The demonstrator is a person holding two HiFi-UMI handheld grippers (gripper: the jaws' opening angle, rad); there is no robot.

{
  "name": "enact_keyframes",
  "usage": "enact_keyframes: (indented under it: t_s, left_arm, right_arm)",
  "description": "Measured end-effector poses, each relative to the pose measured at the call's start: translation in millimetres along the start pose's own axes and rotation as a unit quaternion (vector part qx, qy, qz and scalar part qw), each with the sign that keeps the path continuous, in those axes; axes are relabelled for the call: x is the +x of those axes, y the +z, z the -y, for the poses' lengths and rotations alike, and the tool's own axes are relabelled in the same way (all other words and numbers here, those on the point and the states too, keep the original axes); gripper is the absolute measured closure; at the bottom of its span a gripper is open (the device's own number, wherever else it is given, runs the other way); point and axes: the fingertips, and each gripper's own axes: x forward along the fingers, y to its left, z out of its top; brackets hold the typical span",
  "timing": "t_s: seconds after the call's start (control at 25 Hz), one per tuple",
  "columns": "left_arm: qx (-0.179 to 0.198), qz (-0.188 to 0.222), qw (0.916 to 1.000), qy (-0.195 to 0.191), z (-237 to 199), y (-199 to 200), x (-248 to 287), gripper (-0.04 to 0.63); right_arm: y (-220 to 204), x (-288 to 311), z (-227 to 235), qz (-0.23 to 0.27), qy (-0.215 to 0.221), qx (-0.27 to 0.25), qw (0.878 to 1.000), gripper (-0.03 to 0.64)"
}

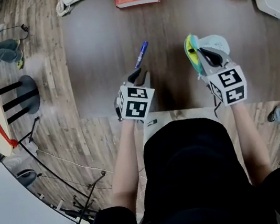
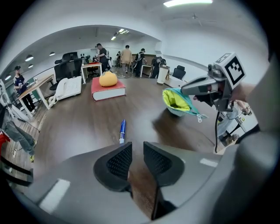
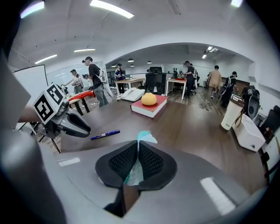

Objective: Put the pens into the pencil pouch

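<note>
the table [image 1: 97, 47] is dark wood with a smooth, faintly shiny top. the pouch [image 1: 218, 42] is soft cloth, the pen [image 1: 141, 54] glossy plastic. the left gripper [image 2: 136, 151] has matt, finely ribbed pads [image 2: 119, 161].

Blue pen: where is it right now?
Head view: the blue pen lies on the table just ahead of the left gripper, left of the pouch.

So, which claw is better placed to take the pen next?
Left. The left claw is open and empty, and the pen lies just ahead of it. The right claw is shut on the edge of the pouch, so it is not free.
</note>
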Motion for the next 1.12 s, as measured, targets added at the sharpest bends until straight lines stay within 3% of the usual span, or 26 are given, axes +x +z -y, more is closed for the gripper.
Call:
enact_keyframes:
  t_s: [0.44,0.72,1.12]
  left_arm:
    - [-0.008,-0.040,0.9992,0.005,-27.1,-24.5,23.4,0.512]
    - [0.005,-0.060,0.9982,0.004,-33.2,-35.1,39.3,0.512]
    - [0.013,-0.065,0.9978,0.004,-35.2,-43.9,47.0,0.548]
  right_arm:
    - [1.2,1.9,1.7,-0.014,-0.010,0.008,1.000,0.595]
    - [-1.6,2.3,3.0,-0.024,-0.013,0.015,1.000,0.595]
    - [-0.6,1.5,5.0,-0.026,-0.016,0.017,0.999,0.595]
